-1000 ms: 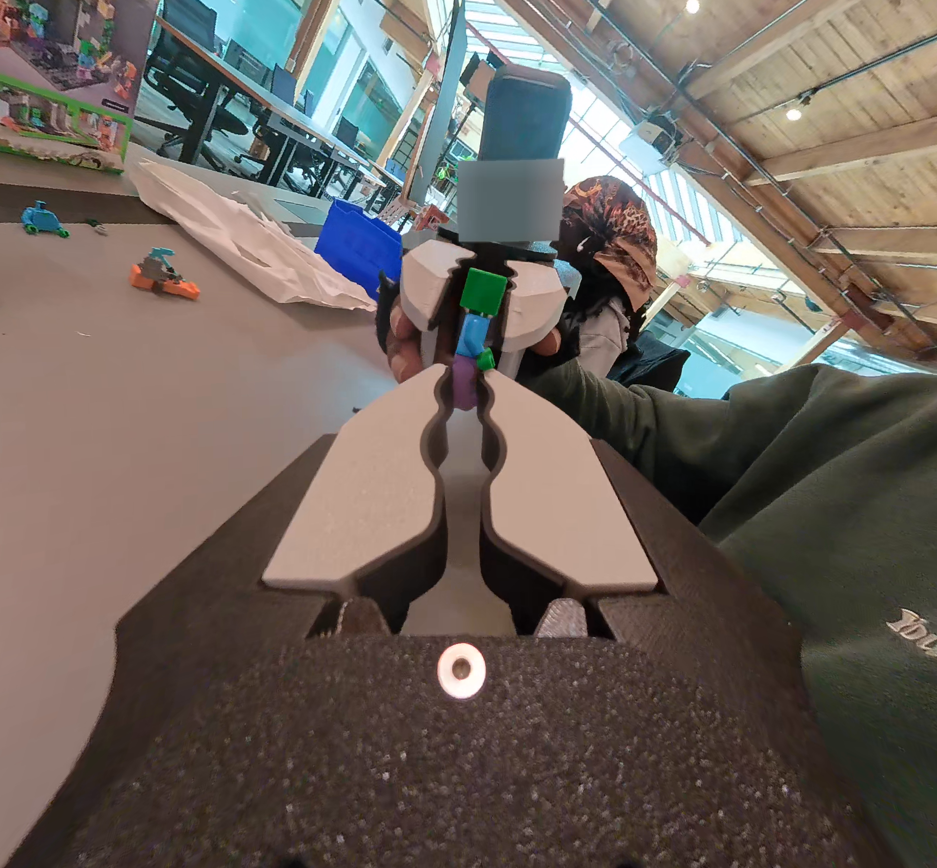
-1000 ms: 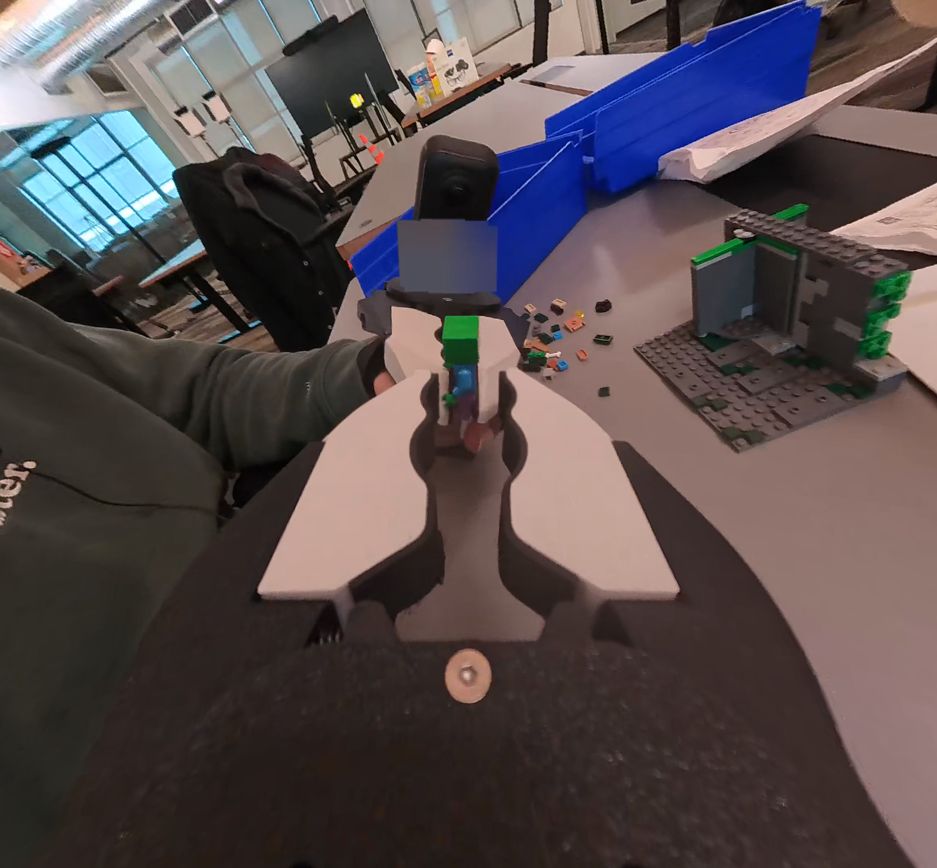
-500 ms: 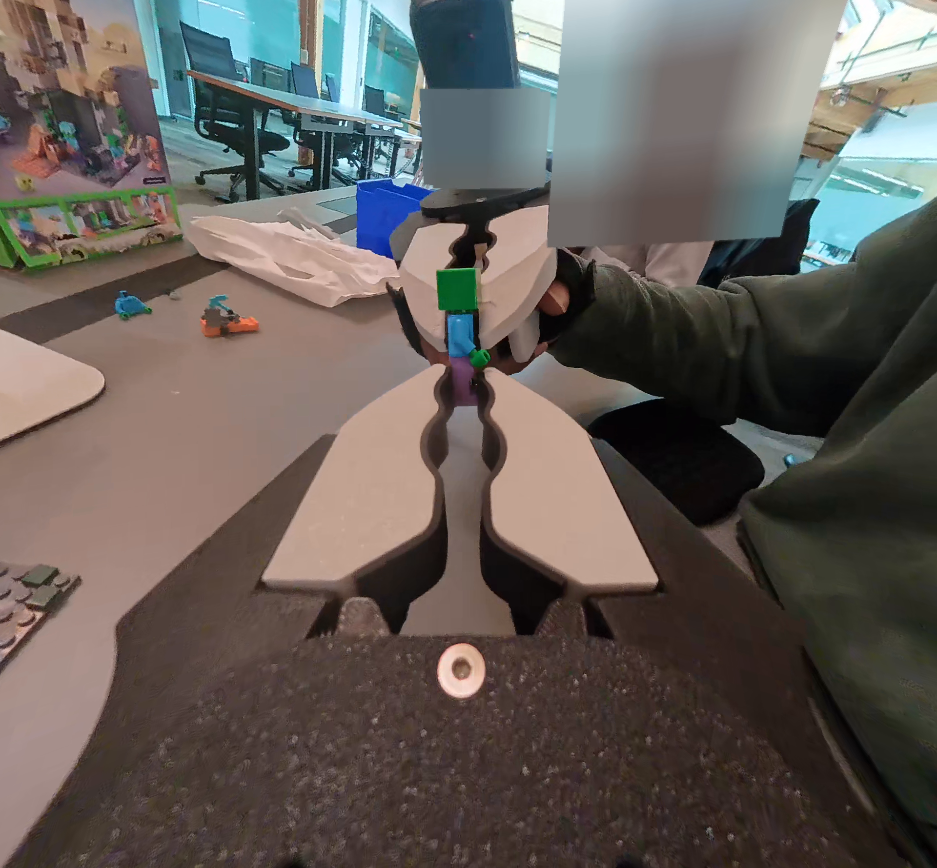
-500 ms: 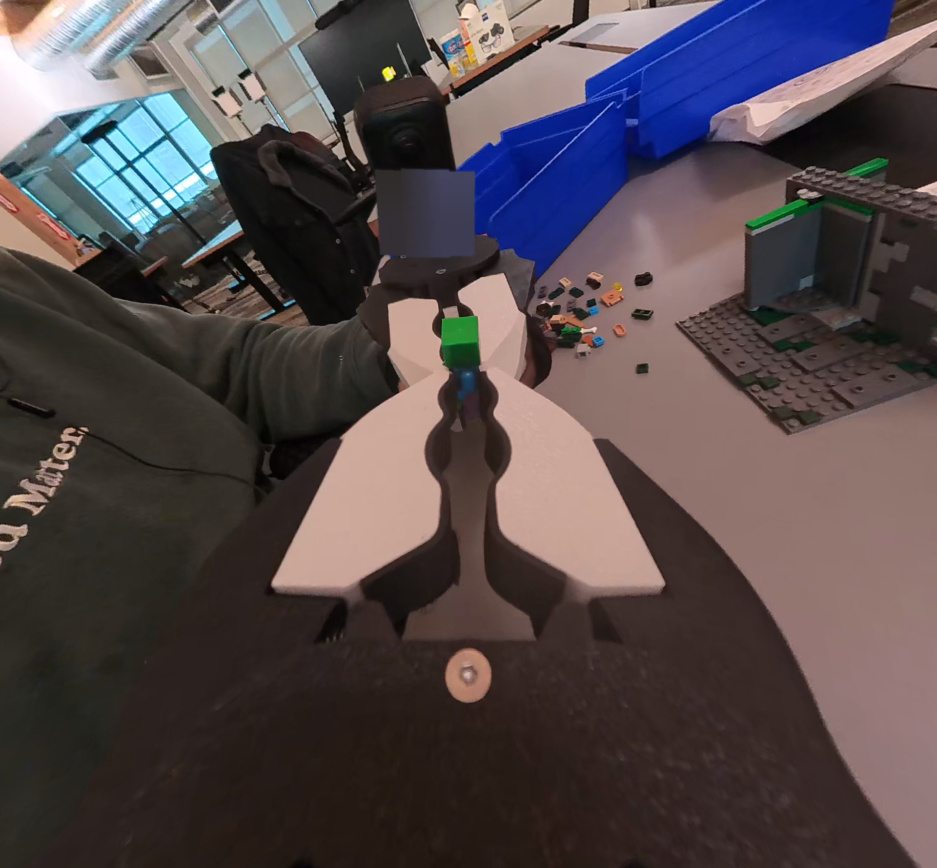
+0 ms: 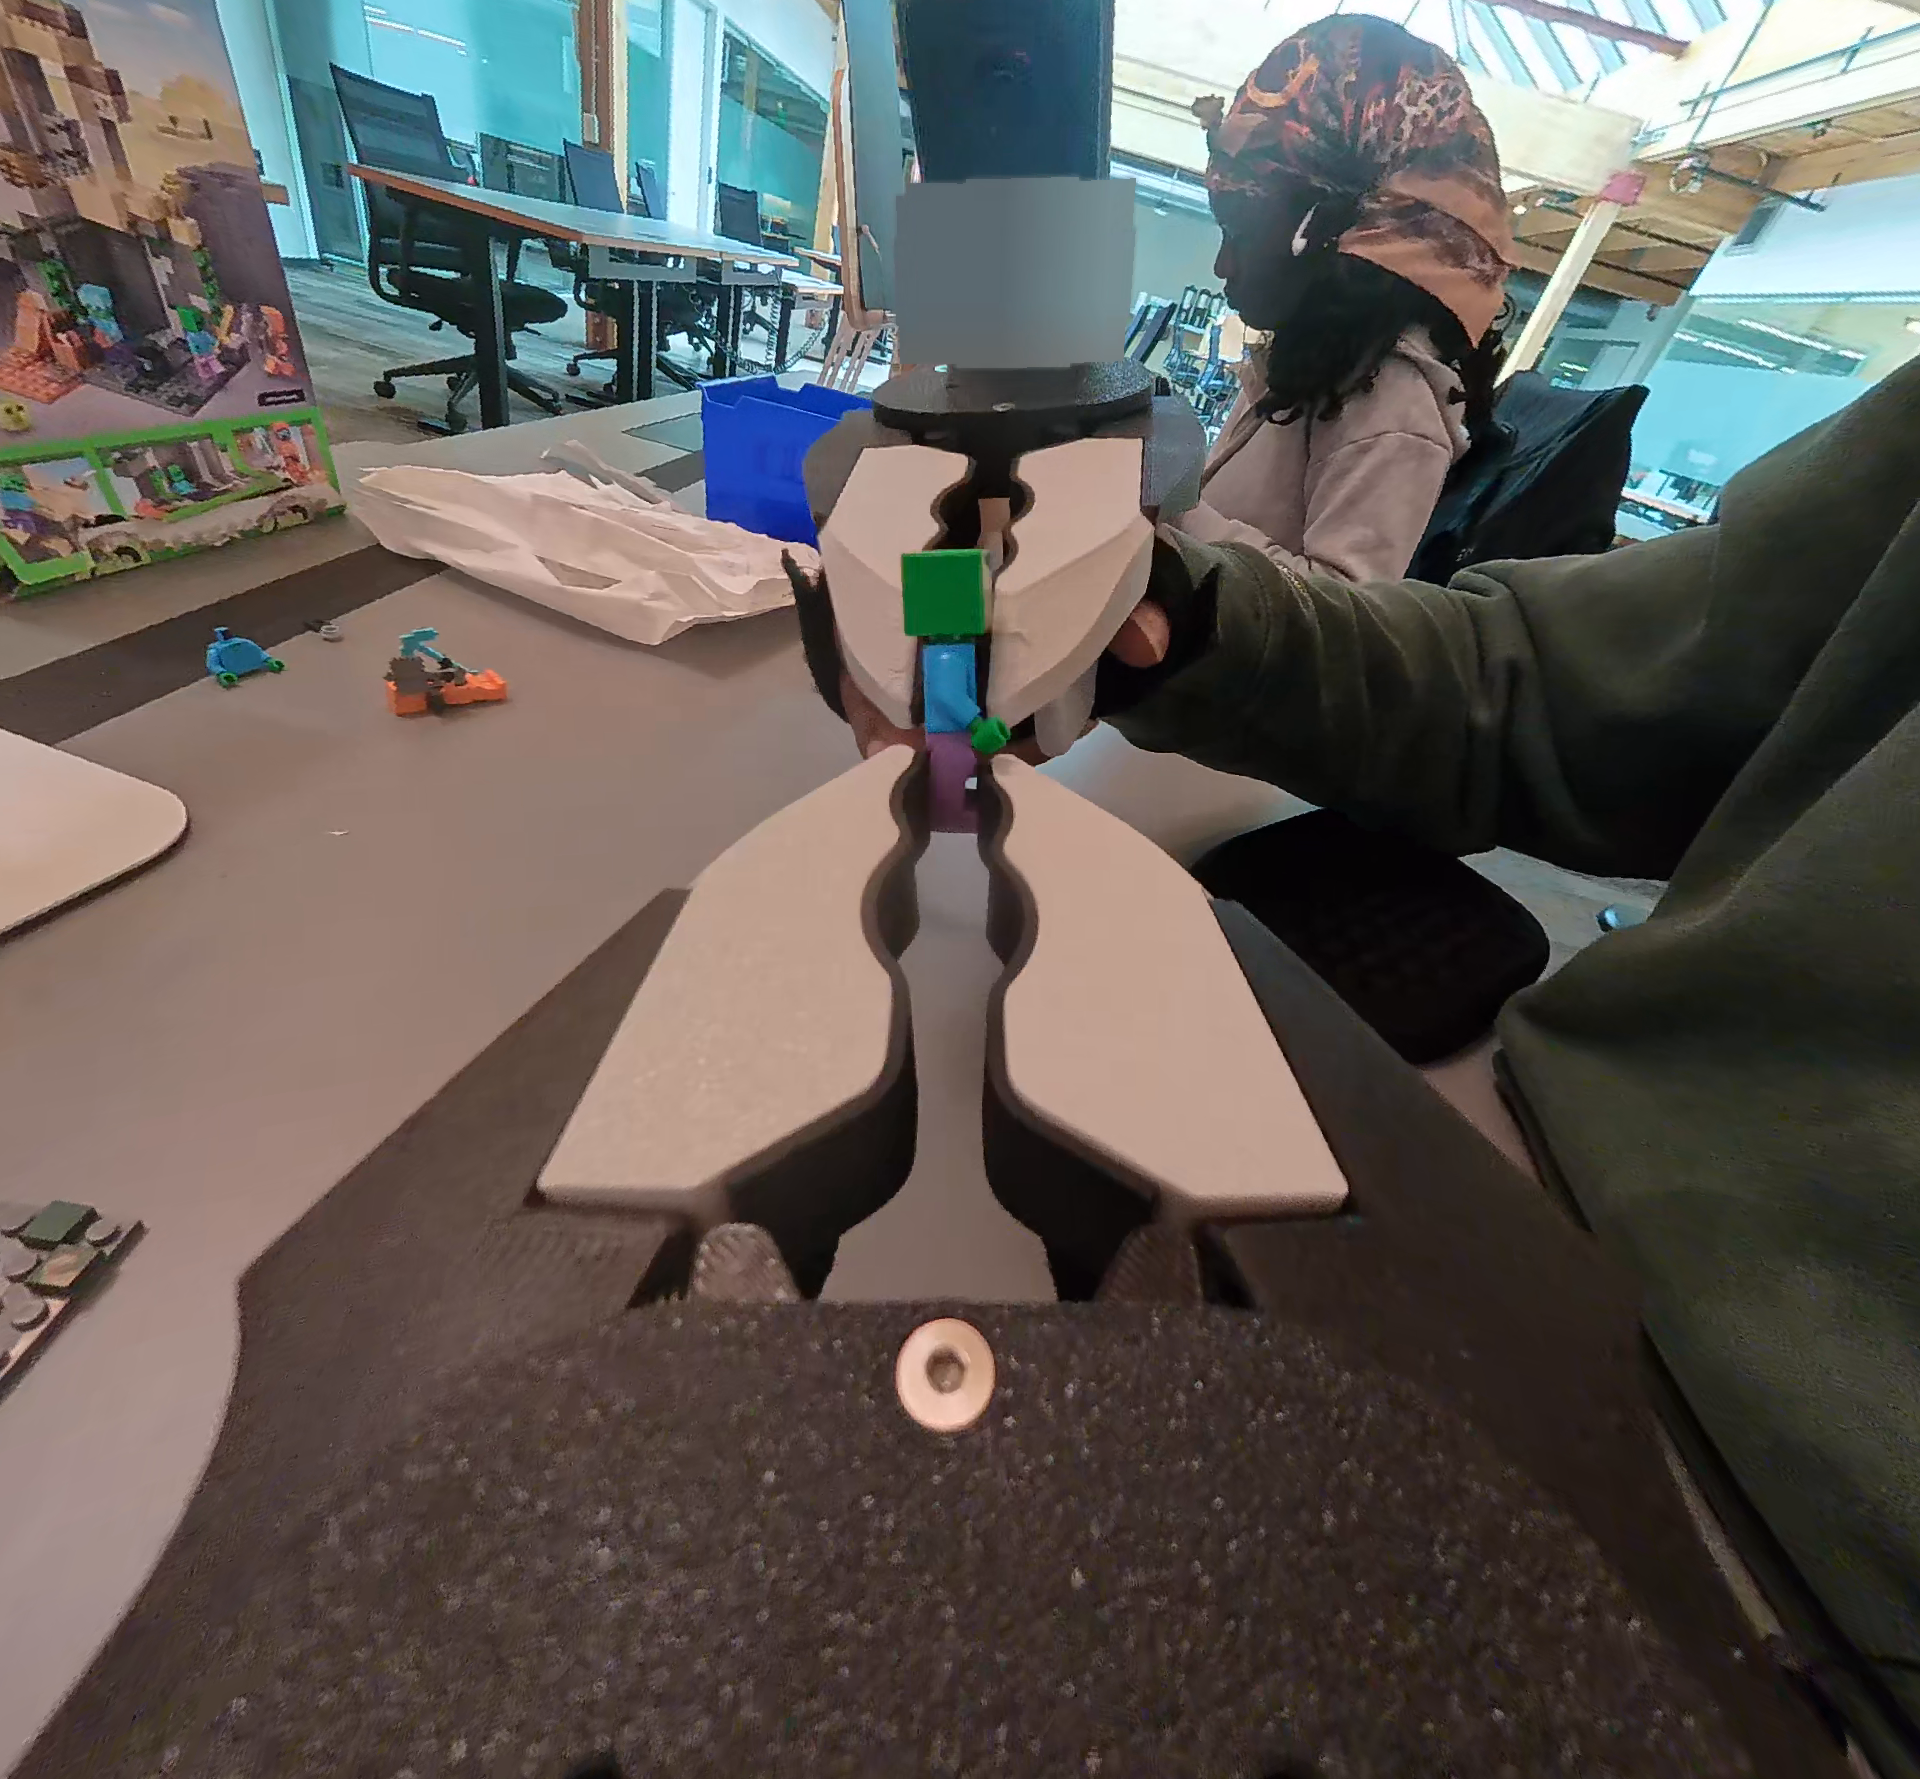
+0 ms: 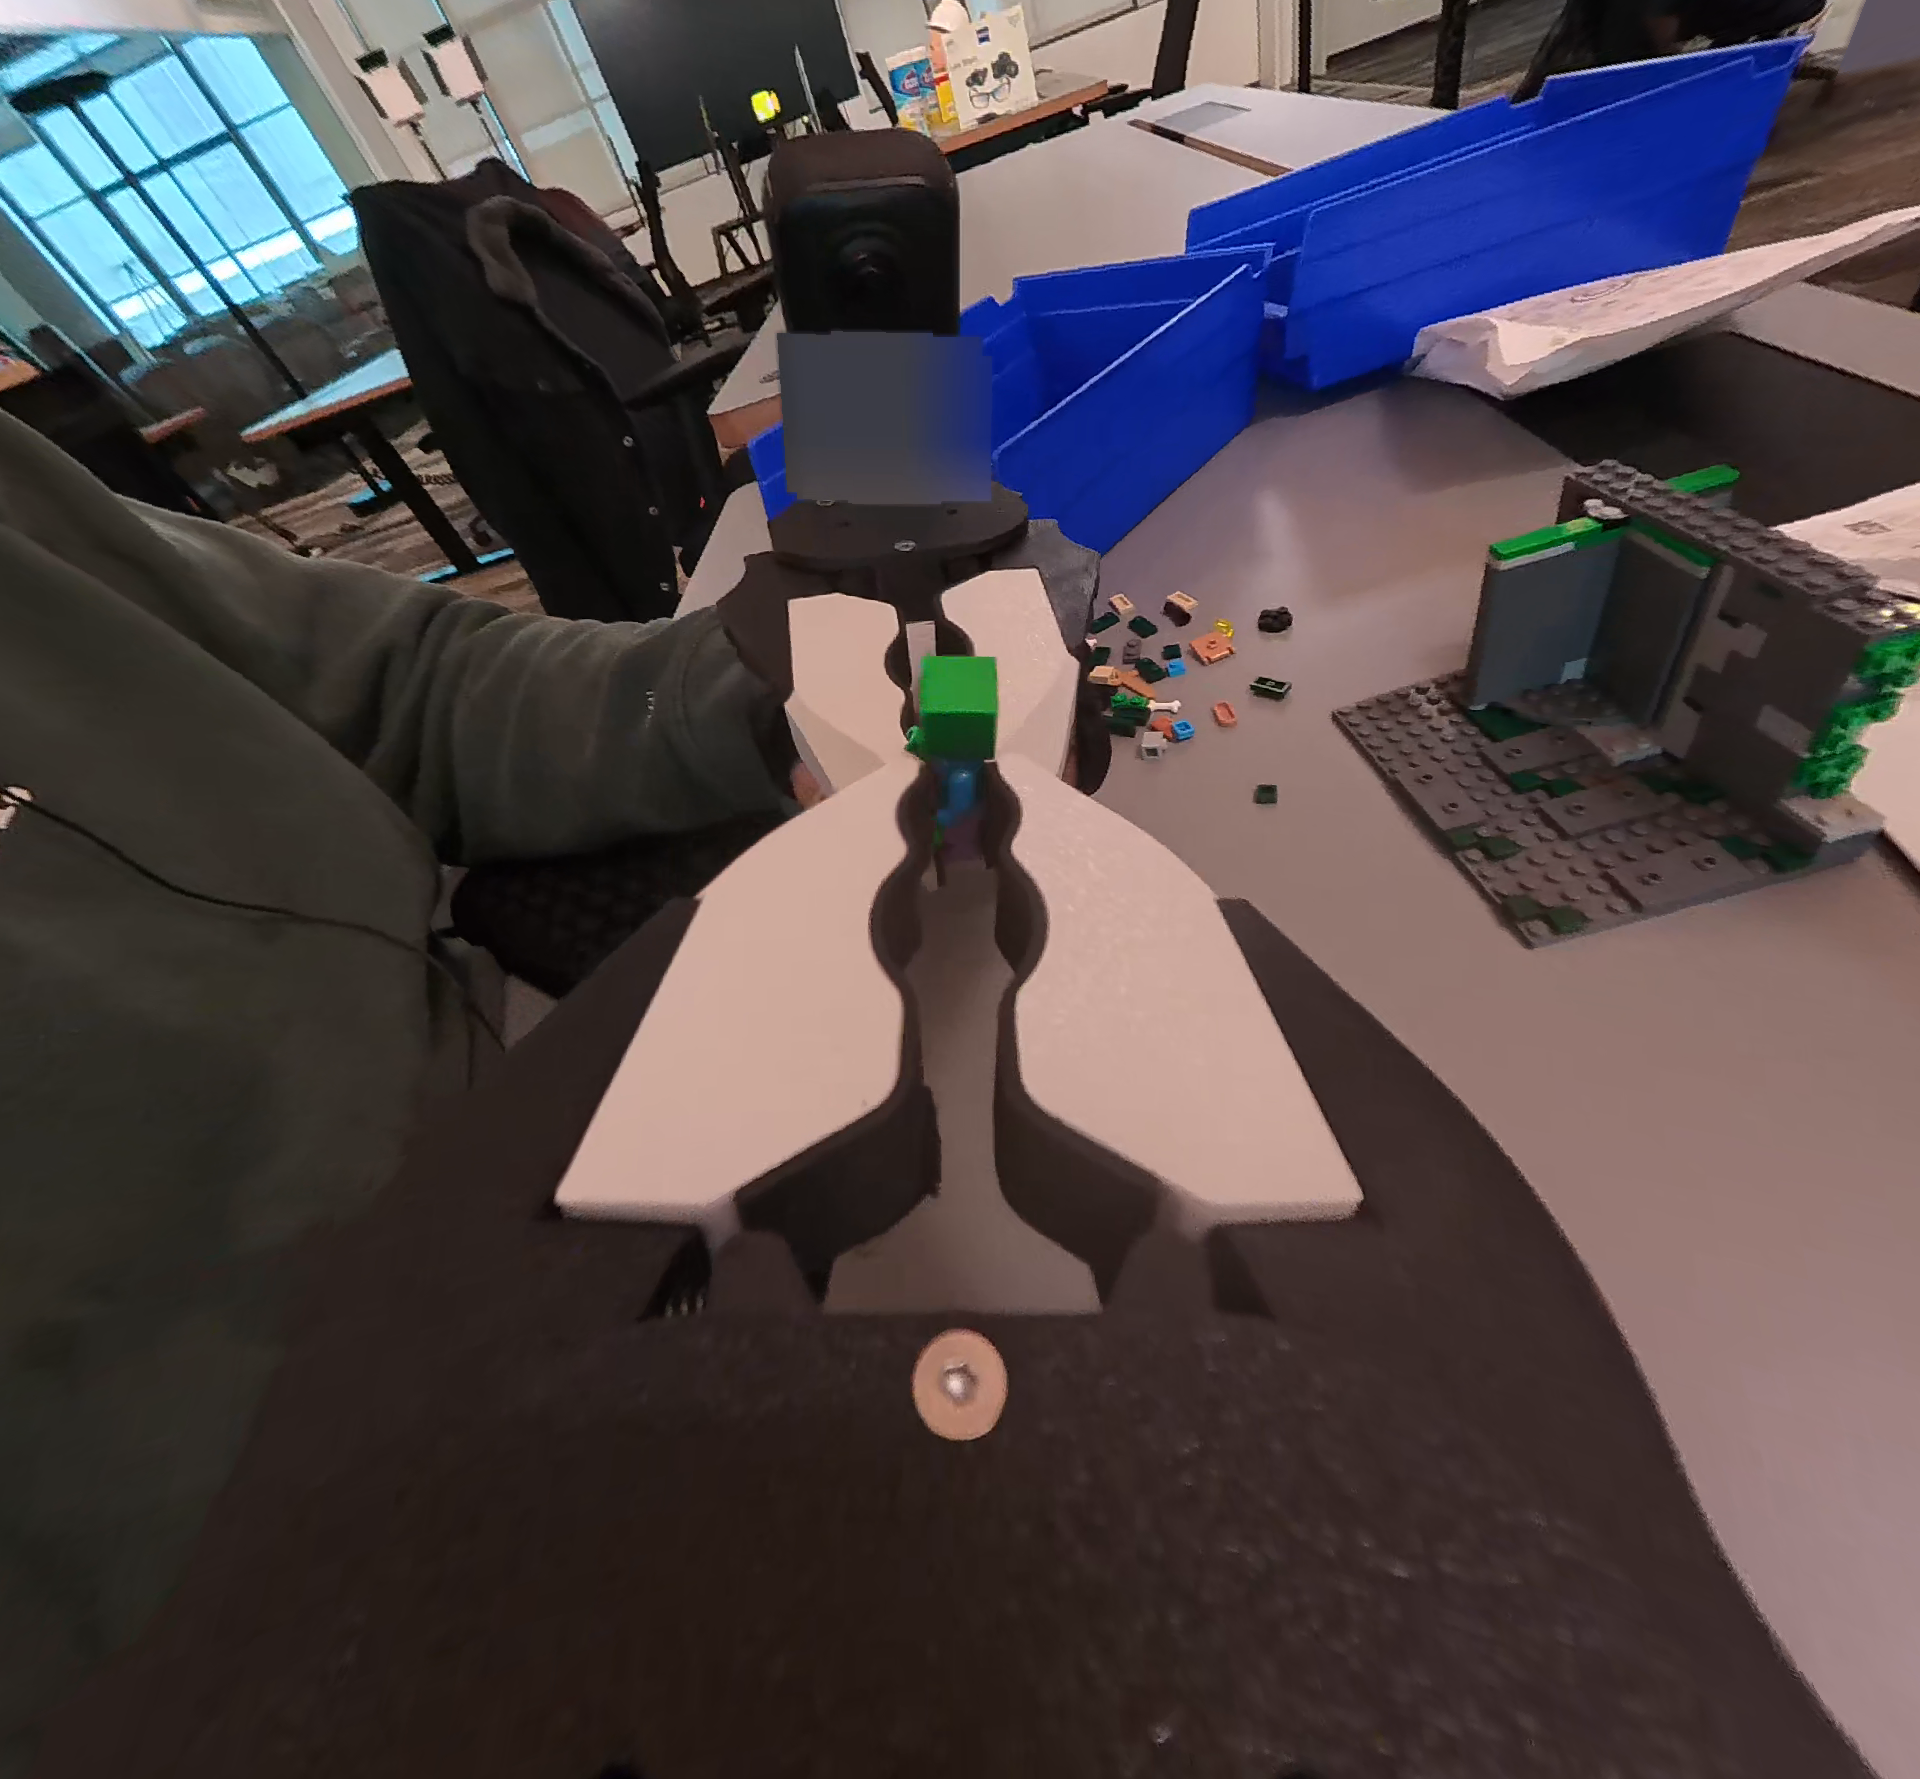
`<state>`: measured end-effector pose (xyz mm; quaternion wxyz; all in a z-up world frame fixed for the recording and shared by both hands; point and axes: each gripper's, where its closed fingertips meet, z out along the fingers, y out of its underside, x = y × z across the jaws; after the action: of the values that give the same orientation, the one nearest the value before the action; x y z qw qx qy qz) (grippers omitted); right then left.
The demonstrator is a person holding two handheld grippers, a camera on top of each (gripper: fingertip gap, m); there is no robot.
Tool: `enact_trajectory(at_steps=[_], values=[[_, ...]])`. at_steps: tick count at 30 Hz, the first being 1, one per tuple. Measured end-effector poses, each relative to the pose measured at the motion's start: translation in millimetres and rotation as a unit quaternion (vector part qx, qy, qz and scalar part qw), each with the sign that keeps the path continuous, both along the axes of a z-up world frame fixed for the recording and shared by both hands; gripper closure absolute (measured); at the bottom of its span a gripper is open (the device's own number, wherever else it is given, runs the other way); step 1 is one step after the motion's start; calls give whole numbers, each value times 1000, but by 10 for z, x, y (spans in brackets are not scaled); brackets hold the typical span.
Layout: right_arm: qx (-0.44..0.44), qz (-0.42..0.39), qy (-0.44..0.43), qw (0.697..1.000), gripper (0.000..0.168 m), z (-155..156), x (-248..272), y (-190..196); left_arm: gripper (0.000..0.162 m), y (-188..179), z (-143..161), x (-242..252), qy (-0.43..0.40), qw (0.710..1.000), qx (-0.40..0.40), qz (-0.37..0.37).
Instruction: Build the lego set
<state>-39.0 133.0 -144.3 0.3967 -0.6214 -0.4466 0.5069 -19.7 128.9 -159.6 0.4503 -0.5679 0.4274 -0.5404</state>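
Observation:
A minifigure with a green head (image 5: pixel 943 605), blue torso and purple legs is held upright in the air between my two grippers, which face each other tip to tip. My left gripper (image 5: pixel 951 775) is shut on its purple legs. My right gripper (image 6: pixel 956 789) is shut on the same figure (image 6: pixel 956 703) around its torso and legs. The right gripper's fingers (image 5: pixel 1070 576) show behind the figure in the left wrist view. The left gripper's fingers (image 6: pixel 831 680) show behind it in the right wrist view.
A partly built grey Lego building on a baseplate (image 6: pixel 1558 856) stands to the right, with loose small pieces (image 6: pixel 1174 680) beside it. Blue bins (image 6: pixel 1351 327) and paper (image 6: pixel 1662 306) lie behind. The set box (image 5: pixel 135 327), a white bag (image 5: pixel 582 545), two small builds (image 5: pixel 442 680) and a seated person (image 5: pixel 1351 462) are across the table. Only a small space, under 4 cm, lies between the two pairs of fingers.
My right gripper's fingers have closed in from a wider gap onto the figure. Both grippers have tilted down, so the left view shows the table instead of the ceiling.

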Motion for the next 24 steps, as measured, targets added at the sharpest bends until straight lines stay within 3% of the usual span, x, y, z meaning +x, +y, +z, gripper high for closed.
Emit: enact_trajectory(at_steps=[5,8,12,24], values=[[-22,5,-4,1000,161,-35,8,25,154,13,-34,5,11,1000,0,4],[-29,1,2,1000,161,-20,49,80,136,59,-41,-29,15,1000,9,17],[-24,-17,-19,999,160,-71,150,218,136,186,-70,-134,31,998,17,50],[38,12,-147,988,160,-1007,199,567,150,554,-389,-346,136,975,58,167]])
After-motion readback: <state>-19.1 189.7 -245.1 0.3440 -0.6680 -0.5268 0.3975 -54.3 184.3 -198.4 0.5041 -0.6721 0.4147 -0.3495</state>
